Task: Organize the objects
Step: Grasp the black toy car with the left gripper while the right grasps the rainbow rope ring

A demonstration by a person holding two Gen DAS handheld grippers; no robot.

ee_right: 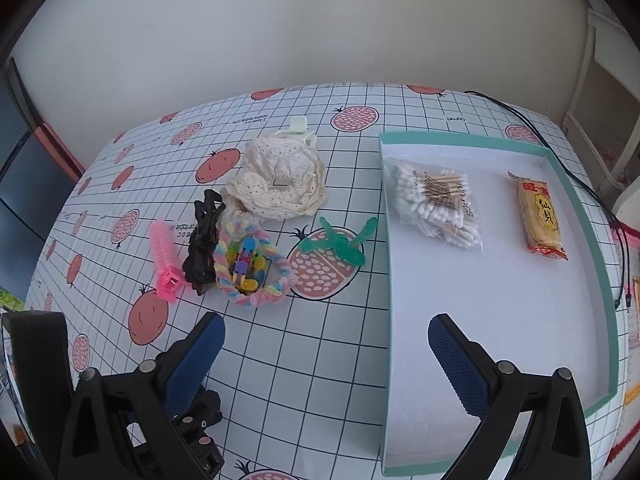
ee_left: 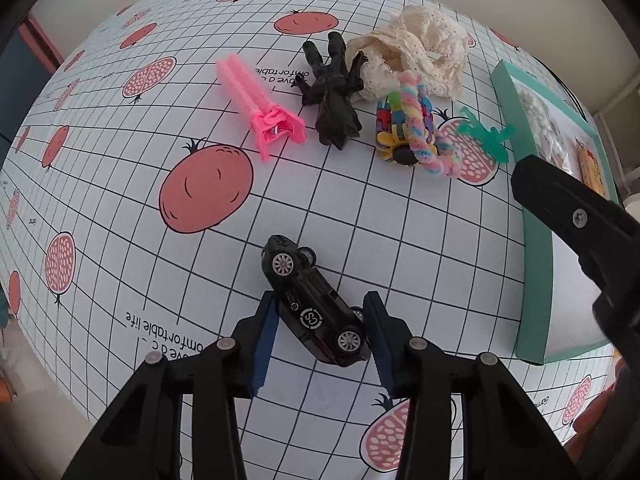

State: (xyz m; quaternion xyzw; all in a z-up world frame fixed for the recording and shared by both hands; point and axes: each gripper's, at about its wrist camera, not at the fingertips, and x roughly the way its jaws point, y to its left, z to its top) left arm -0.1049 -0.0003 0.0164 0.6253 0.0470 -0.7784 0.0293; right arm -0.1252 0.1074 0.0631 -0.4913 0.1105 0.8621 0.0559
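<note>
A black toy car [ee_left: 316, 304] lies tilted on its side between my left gripper's [ee_left: 320, 308] blue pads, which press on its roof and underside. My right gripper [ee_right: 326, 326] stands open over the tablecloth beside the teal box [ee_right: 386, 240], with nothing between its fingers. Further back lie a pink clip [ee_right: 164, 260], a black claw clip [ee_right: 202, 248], a pastel braided band [ee_right: 256, 268] around a colourful block toy [ee_right: 246, 264], a cream lace scrunchie [ee_right: 280, 184] and a green clip [ee_right: 340, 240]. The box holds a bag of cotton swabs [ee_right: 436, 204] and a snack packet [ee_right: 540, 216].
A white clip [ee_right: 298, 126] lies behind the scrunchie. A black cable [ee_right: 560, 152] runs along the box's far right side to the table edge. The checked fruit-print tablecloth [ee_right: 320, 360] is bare in front of the pile. A wall stands behind the table.
</note>
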